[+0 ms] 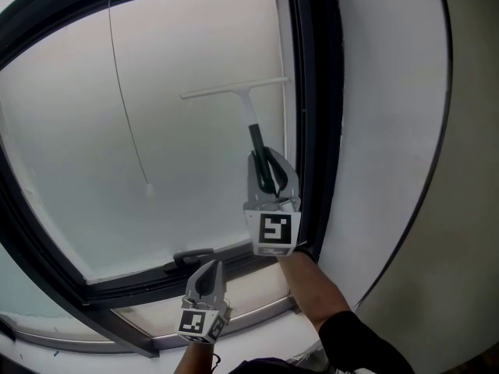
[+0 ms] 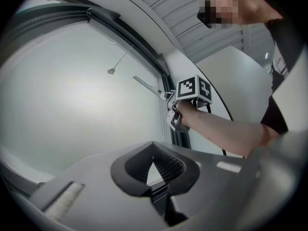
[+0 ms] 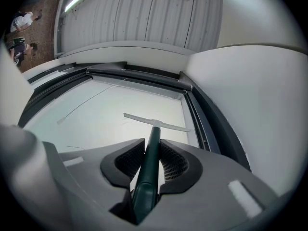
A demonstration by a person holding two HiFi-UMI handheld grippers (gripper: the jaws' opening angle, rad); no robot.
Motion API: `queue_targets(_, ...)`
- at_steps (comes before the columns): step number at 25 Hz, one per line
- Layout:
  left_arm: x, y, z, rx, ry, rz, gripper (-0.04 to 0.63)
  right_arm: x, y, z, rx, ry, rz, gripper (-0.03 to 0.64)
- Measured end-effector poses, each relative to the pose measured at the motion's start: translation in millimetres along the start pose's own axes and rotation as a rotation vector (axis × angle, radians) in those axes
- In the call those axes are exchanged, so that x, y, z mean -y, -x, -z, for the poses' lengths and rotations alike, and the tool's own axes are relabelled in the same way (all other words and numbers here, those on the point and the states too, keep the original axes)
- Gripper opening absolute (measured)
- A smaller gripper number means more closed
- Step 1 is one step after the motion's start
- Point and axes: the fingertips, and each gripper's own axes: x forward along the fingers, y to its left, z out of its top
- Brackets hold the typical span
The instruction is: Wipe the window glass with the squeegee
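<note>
A squeegee with a white blade [image 1: 234, 90] and dark green handle [image 1: 256, 141] lies against the frosted window glass [image 1: 117, 146], its blade near the pane's upper right and close to the right frame. My right gripper [image 1: 269, 179] is shut on the handle's lower end. In the right gripper view the handle [image 3: 150, 163] runs up between the pads to the blade [image 3: 156, 122]. My left gripper [image 1: 207, 281] hangs low by the bottom frame, shut and holding nothing. In the left gripper view its jaw tips [image 2: 153, 150] meet, and the squeegee blade [image 2: 146, 85] shows far off.
A dark window frame [image 1: 313, 92] borders the pane, with a latch handle [image 1: 193, 253] on its bottom rail. A thin blind cord ends in a small pull [image 1: 148, 187] over the glass. A white wall [image 1: 382, 131] rises right of the frame.
</note>
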Motion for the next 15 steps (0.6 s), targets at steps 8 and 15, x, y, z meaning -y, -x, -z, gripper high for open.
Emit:
queue_targets(8, 7.2, 5.1, 5.2, -0.034, 0.013, -0.005, -0.002, -0.4, 6.1, 1.6, -0.029, 0.008, -0.017, 0.100)
queue_targets(15, 9.4, 12.4, 14.9, -0.071, 0.014, -0.002, -0.002, -4.5, 17.1, 8.8, -0.052, -0.013, -0.021, 0.100)
